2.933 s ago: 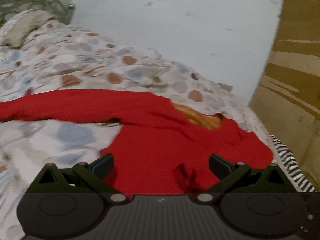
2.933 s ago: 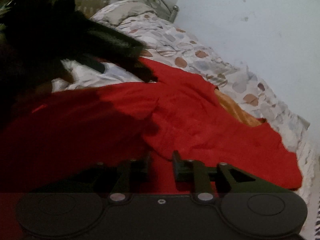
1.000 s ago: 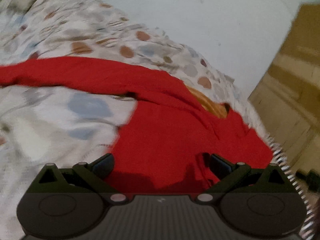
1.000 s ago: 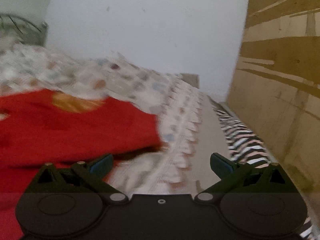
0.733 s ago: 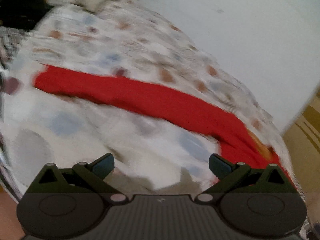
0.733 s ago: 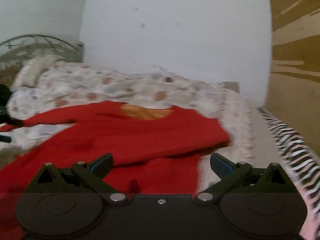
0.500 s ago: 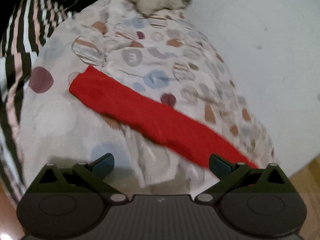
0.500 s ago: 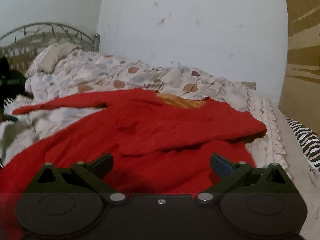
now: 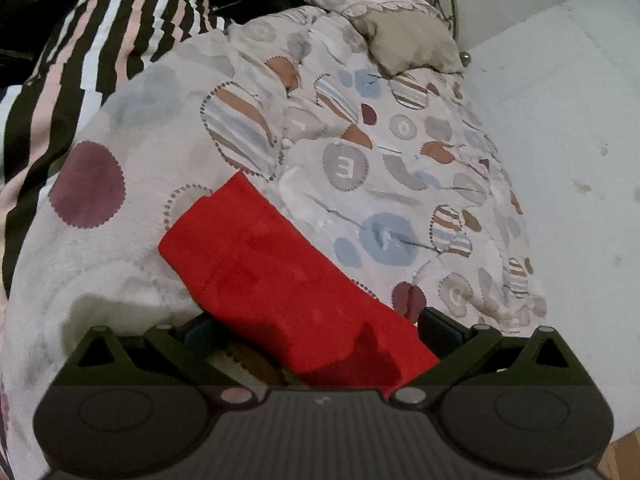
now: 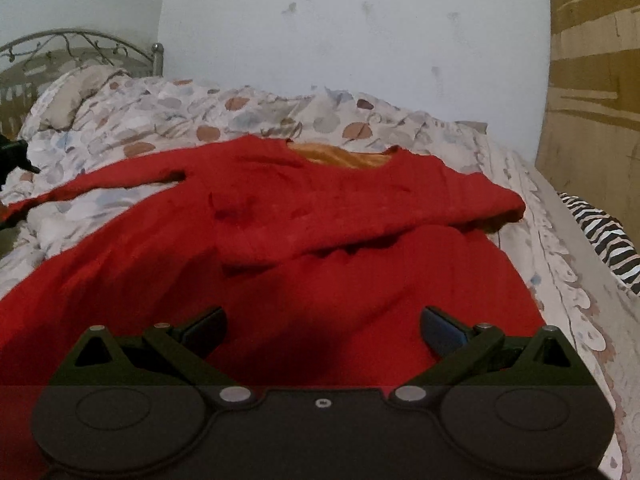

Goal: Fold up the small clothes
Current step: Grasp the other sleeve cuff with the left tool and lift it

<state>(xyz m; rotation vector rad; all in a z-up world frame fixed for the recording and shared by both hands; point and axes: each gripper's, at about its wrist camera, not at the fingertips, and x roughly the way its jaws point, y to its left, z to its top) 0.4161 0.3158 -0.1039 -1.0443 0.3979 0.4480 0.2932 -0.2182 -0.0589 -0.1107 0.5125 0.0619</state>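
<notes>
Red sweater spread flat on bed's dotted quilt, orange lining at neck, one sleeve stretched out twd striped blanket. Left gripper jaws apart, straddling sleeve nr cuff, not clamped. Right gripper jaws apart over sweater's lower body, holding nothing. Pillow by metal headboard.
</notes>
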